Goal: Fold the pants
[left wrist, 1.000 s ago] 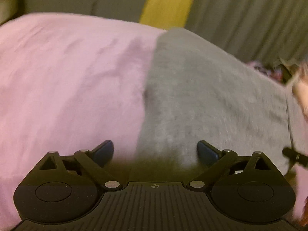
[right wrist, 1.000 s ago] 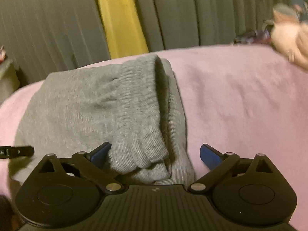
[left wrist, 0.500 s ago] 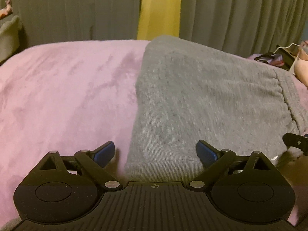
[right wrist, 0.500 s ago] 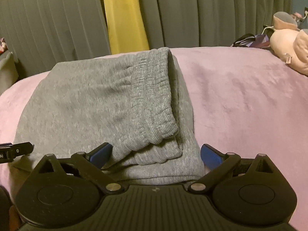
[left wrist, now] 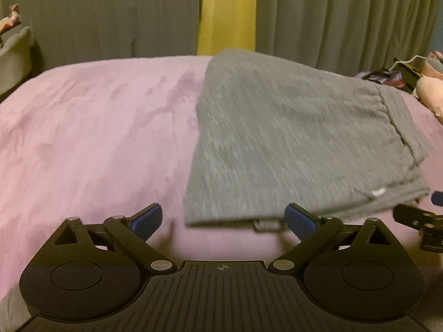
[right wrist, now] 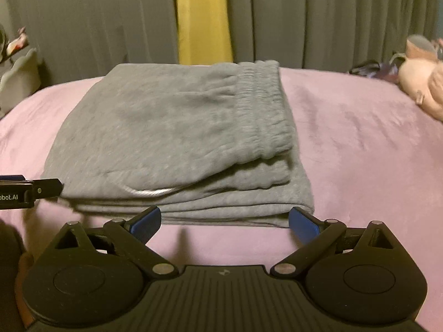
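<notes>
The grey pants [right wrist: 177, 144] lay folded in a stack on the pink bed cover [right wrist: 360, 166]. The right tool [right wrist: 224, 218] stood wide and empty just short of their near edge, apart from the cloth. The left tool [left wrist: 223, 220] was likewise wide and empty, near the stack's left corner.

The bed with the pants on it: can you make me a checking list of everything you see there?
Surface: pink blanket, soft, fairly smooth.
Job's things: grey pants folded into a stack, waistband on top.
Clutter: pink plush toy at the far right edge; dark items beside it, too blurry to name.
Grippers: left gripper open, right gripper open, both holding nothing, just short of the pants.
Cables: white cord near the far right clutter.
Surroundings: grey curtains with a yellow strip.
</notes>
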Demonstrator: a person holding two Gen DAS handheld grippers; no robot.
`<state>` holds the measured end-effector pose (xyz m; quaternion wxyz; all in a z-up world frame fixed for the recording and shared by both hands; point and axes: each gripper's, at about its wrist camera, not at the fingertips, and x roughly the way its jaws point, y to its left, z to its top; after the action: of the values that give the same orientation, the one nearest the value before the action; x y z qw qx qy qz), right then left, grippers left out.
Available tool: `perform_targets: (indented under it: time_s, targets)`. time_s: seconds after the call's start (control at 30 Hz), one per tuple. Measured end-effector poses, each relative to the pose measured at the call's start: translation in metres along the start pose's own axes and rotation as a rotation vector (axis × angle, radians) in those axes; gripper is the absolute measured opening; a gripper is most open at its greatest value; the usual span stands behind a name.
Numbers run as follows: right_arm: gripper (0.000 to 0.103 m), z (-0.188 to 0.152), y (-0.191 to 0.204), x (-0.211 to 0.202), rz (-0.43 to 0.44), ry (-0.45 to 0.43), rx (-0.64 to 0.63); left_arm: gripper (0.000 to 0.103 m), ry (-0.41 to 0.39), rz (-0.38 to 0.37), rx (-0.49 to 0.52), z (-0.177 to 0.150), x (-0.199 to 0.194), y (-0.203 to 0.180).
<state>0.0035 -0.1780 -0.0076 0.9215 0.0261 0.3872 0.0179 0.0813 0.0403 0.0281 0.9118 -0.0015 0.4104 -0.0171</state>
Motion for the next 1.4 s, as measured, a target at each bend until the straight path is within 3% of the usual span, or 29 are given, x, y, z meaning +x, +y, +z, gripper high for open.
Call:
perform_targets:
  time_s: [0.17, 0.33, 0.47, 0.6, 1.4]
  targets:
    - [0.099, -0.007, 0.008, -0.002, 0.024, 0.026, -0.001, 0.101, 0.030, -0.006, 0.005, -0.009, -0.010, -0.006]
    - [0.099, -0.008, 0.011, 0.001, -0.016, 0.040, 0.015, 0.101, 0.085, -0.009, 0.003, -0.013, -0.007, -0.008]
    - [0.099, -0.011, 0.021, -0.010, -0.006, -0.001, -0.057, 0.101, 0.146, -0.013, -0.031, -0.014, 0.004, -0.004]
    - [0.099, -0.014, 0.038, -0.008, -0.057, -0.001, -0.162, 0.101, 0.192, -0.009, -0.050, -0.014, 0.014, -0.002]
    - [0.099, -0.017, 0.033, 0.000, -0.041, 0.048, -0.121, 0.101, 0.224, -0.022, -0.041, -0.015, 0.021, -0.004]
